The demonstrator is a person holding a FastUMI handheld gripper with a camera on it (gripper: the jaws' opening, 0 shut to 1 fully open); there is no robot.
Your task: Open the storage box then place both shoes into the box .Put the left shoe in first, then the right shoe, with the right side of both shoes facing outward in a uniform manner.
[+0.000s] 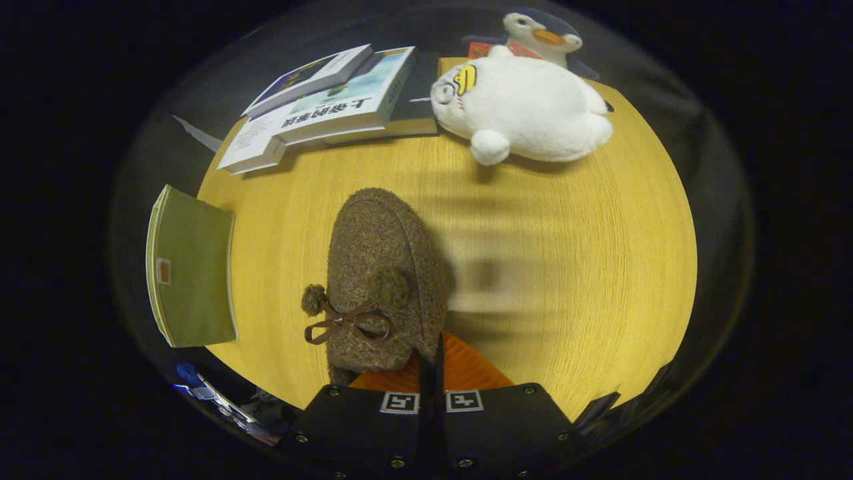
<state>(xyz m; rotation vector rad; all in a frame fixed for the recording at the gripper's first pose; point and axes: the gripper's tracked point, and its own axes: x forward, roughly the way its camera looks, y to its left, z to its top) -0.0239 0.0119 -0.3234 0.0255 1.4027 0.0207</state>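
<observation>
One brown shoe (383, 287) (heel edge pinched) in closed gripper (432, 360); two plush toys (526, 110).

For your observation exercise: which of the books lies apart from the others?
The green book, alone left of the brown shoe; the rest are stacked beyond it. Gripper closed.

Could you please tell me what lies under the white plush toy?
The white plush toy rests on the yellow wooden table. Anything beneath it is hidden. The gripper fingers grip the brown shoe.
</observation>
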